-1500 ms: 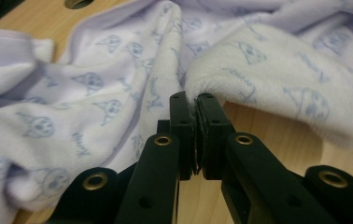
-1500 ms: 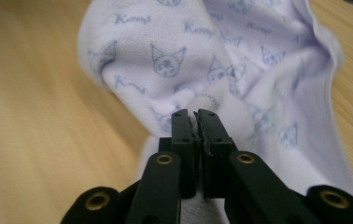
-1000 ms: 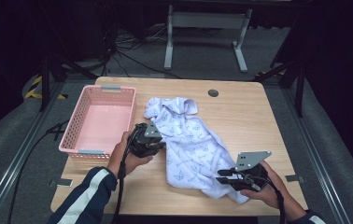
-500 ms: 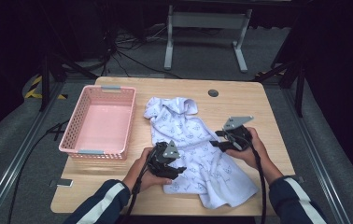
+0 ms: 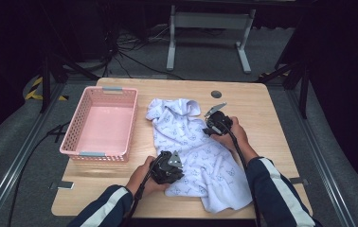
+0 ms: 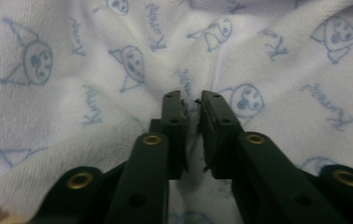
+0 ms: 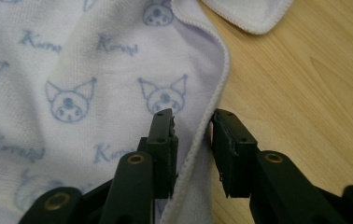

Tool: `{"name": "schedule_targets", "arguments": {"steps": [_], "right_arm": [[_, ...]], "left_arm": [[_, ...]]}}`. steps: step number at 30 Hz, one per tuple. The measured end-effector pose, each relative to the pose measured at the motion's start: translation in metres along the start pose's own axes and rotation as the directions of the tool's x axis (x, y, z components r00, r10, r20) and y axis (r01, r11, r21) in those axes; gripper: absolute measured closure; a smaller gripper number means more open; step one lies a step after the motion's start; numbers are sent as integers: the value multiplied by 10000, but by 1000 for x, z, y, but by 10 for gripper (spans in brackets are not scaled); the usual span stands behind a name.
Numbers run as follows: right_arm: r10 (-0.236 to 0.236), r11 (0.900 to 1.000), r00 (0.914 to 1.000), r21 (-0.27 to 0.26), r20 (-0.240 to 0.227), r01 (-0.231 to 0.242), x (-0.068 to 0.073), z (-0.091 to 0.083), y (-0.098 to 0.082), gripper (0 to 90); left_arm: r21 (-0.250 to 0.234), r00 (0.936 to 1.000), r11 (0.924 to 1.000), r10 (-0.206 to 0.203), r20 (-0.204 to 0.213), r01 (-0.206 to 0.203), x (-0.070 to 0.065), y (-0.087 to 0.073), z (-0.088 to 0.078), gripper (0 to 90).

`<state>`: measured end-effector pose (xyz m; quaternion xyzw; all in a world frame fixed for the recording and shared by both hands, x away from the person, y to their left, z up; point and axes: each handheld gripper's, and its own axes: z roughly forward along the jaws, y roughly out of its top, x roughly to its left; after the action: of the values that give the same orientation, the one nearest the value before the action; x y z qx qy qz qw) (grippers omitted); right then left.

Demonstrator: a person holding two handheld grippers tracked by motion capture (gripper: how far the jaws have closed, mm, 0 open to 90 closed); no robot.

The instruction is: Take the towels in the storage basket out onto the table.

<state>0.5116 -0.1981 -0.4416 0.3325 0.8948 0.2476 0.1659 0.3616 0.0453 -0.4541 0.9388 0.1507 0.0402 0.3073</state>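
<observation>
A white cloth (image 5: 193, 149) printed with blue cartoon faces lies spread across the wooden table (image 5: 262, 106). My left gripper (image 5: 180, 176) sits at the cloth's near left edge. In the left gripper view its jaws (image 6: 192, 100) have just closed and pinch a raised fold of the cloth (image 6: 95, 70). My right gripper (image 5: 207, 129) rests at the cloth's far right side. Its jaws (image 7: 191, 119) have just been closing and straddle the stitched hem of the cloth (image 7: 72, 70), with a gap still showing beside the hem.
A pink plastic basket (image 5: 70, 137) stands on the table's left part, close to the cloth. A small dark round disc (image 5: 216, 94) lies near the far edge. Bare wood (image 7: 305, 70) lies right of the hem. A metal stand (image 5: 205, 28) is on the floor beyond.
The left hand came from the cloth's left edge by the basket down to its near edge and gripped a fold. The right hand went from the near right corner up to the far right side.
</observation>
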Motion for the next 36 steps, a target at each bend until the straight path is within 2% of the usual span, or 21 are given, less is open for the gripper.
{"name": "schedule_targets", "arguments": {"steps": [3,7,11,12,16,18,19,20,21,22,23,24,26,27,28,30,31,32,33,35,36], "right_arm": [[158,9997,9999,182,-41,-157,-6,-8,-10,801],[579,9979,9983,299,-108,-576,-14,-27,-39,792],[1287,9916,9896,202,-649,-1276,-18,-44,-68,751],[1328,9911,9880,145,-790,-1321,-17,-48,-74,745],[1035,9937,9889,534,-1068,-982,-1,-62,-86,707],[679,9974,9929,319,-979,-650,7,-68,-86,624],[517,9987,9937,33,-997,-516,8,-70,-84,612],[342,9979,9959,-515,-842,-386,9,-76,-78,587],[342,9979,9959,-515,-842,-386,9,-76,-78,587],[162,9909,9958,-1315,-905,-281,7,-81,-63,531],[153,9857,9966,-1662,-807,-286,5,-82,-55,526],[153,9857,9966,-1662,-807,-286,5,-82,-55,526],[264,9770,9972,-2094,-695,-405,-2,-81,-31,488],[227,9688,9982,-2451,-553,-356,-6,-77,-11,468],[227,9688,9982,-2451,-553,-356,-6,-77,-11,468],[345,9621,9974,-2681,-631,-503,-10,-71,12,399],[229,9621,9978,-2700,-628,-390,-11,-68,23,411],[115,9591,9986,-2819,-526,-259,-11,-63,35,396],[55,9587,9990,-2837,-438,-177,-11,-59,43,380],[347,9626,9968,-2656,-723,-527,-14,-46,57,337],[388,9702,9958,-2354,-834,-575,-14,-38,63,331]], "left_arm": [[207,9999,9998,32,134,-34,0,-6,-6,862],[452,9998,9990,-79,182,71,-2,-17,-16,862],[397,9988,9982,-459,163,453,-3,-31,-25,859],[423,9984,9978,-515,253,504,-3,-33,-27,859],[364,9979,9979,-557,330,544,-5,-40,-31,847],[358,9972,9970,-703,268,693,-7,-42,-33,785],[210,9980,9982,-563,294,557,-8,-41,-33,751],[102,9986,9986,-512,98,511,-9,-39,-33,697],[102,9986,9986,-512,98,511,-9,-39,-33,647],[-191,9974,9977,-659,-295,654,-7,-34,-34,602],[-191,9974,9977,-659,-295,654,-7,-34,-34,593],[-419,9976,9972,-638,-285,625,-7,-31,-34,593],[-943,9954,9931,-759,-585,702,-6,-23,-33,522],[-1260,9927,9890,-886,-813,780,-4,-15,-30,473],[-1260,9927,9890,-886,-813,780,-4,-15,-30,443],[-1521,9894,9835,-1130,-907,984,-1,-8,-25,419],[-1432,9898,9839,-1191,-781,1071,2,-4,-21,392],[-1307,9901,9867,-1090,-888,969,4,-1,-18,377],[-1336,9888,9856,-1163,-931,1034,6,1,-14,358],[-1176,9880,9863,-1266,-882,1158,9,2,-8,340],[-960,9883,9894,-1181,-965,1089,11,1,-6,340]]}}
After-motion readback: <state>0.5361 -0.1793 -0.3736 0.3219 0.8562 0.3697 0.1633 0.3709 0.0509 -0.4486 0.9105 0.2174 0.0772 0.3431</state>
